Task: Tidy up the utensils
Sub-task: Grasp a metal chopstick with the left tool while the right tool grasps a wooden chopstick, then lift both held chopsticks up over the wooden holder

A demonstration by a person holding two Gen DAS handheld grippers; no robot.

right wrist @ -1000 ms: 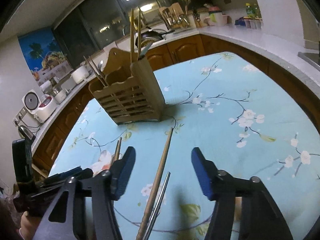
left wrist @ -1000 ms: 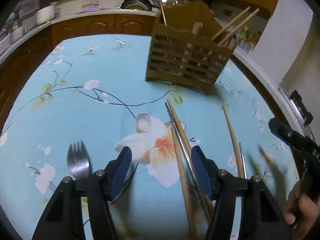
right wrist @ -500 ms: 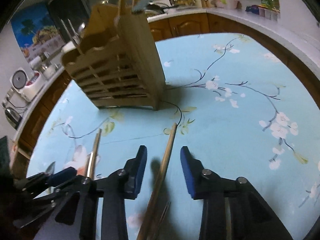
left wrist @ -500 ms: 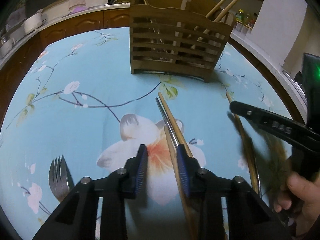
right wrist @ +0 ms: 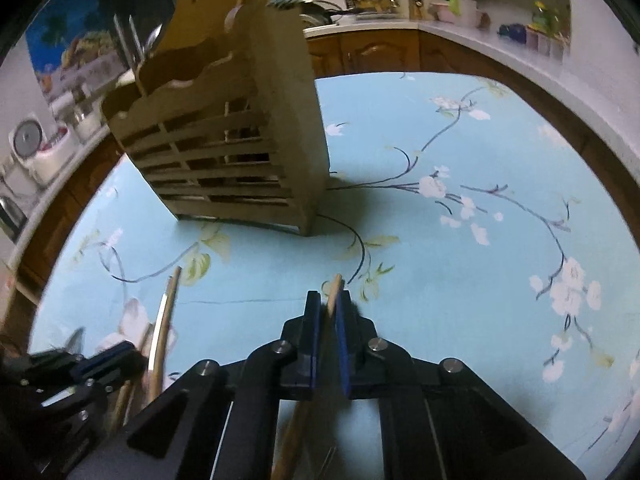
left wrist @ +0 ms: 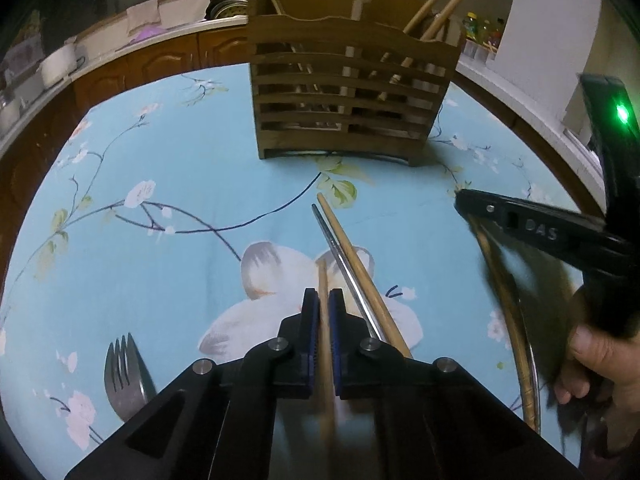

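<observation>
Both jaws have just closed, each clamped on one wooden chopstick lying on the table.
Left gripper (left wrist: 324, 312) grips a light wooden chopstick (left wrist: 322, 280); right gripper (right wrist: 329, 308) grips another wooden chopstick (right wrist: 334, 288). Blue floral table (right wrist: 460, 264) lies bare toward 3 o'clock; slatted wooden utensil rack (left wrist: 348, 96) at 12 o'clock holds upright chopsticks.

On my blue flowered tablecloth (left wrist: 120, 248) I count four wooden chopsticks lying loose: one (left wrist: 323, 312) between my left tool's blue pads, one (left wrist: 360, 268) just right of it, one (left wrist: 504, 304) further right under my other tool, and one (right wrist: 334, 292) in my right tool's pads, which may be that same stick. One metal chopstick (left wrist: 340, 256) lies beside them. One fork (left wrist: 122, 368) sits near left. One wooden slatted holder (left wrist: 348, 108) stands far, with two wooden chopsticks (left wrist: 440, 0) leaning out.
</observation>
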